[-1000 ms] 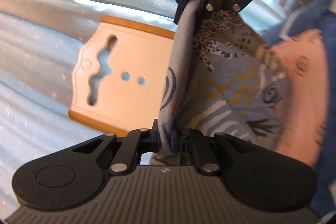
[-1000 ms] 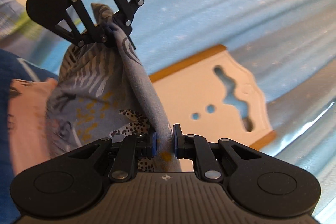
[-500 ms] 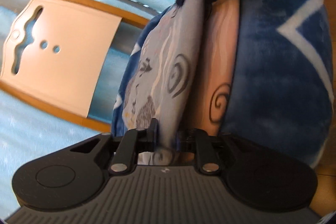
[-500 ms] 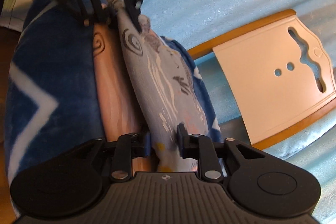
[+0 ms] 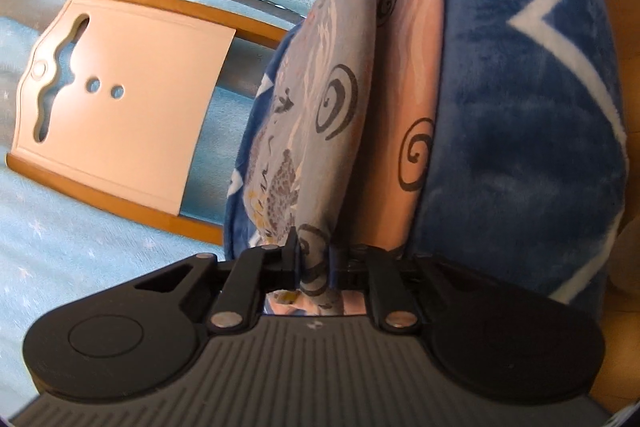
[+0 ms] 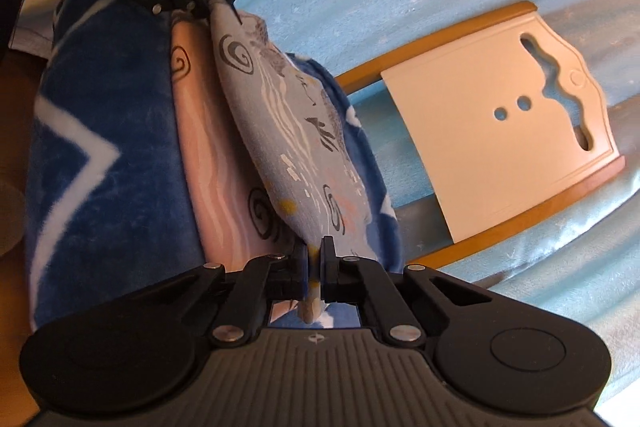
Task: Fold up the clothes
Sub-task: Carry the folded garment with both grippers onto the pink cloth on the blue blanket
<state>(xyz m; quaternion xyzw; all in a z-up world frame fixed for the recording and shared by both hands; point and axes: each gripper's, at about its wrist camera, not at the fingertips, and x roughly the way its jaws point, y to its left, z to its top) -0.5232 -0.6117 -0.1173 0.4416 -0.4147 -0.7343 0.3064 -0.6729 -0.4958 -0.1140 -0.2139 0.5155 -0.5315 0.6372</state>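
Two handheld grippers are stretching a grey patterned garment (image 5: pixel 320 115) between them, each one clamping an opposite end. The left gripper (image 5: pixel 314 263) is pinching bunched cloth; the right gripper (image 6: pixel 316 259) is pinching a thin edge. The garment is hanging just above a blue and white blanket (image 5: pixel 520 115), beside a pink cloth (image 5: pixel 404 99) lying on that blanket. To fold neatly, both ends probably need lowering together, keeping the edge taut. The fabric is showing spirals and spotted animals.
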